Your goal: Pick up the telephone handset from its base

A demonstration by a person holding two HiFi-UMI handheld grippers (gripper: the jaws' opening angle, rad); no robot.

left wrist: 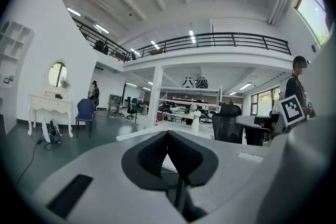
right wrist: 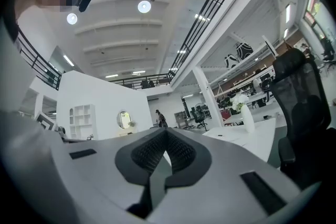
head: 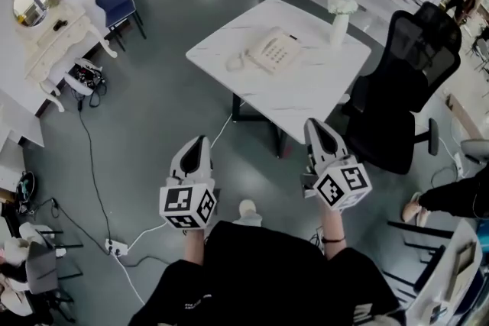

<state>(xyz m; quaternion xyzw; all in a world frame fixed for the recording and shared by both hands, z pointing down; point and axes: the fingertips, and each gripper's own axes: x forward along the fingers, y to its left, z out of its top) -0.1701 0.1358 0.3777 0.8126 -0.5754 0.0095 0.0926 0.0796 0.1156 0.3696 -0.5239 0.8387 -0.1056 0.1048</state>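
A cream telephone sits on the white marble table ahead of me, its handset resting on the base and a coiled cord looping off its left side. Both grippers hang over the grey floor, well short of the table. My left gripper is shut and empty, its pads meeting at the tip. My right gripper is close to the table's near corner, also shut with nothing between its pads. The table's edge shows beyond the left jaws. The telephone is hidden in both gripper views.
A white vase of flowers stands on the table's far side. A black office chair is at the table's right. A cable and power strip lie on the floor at left. Another person's leg is at right.
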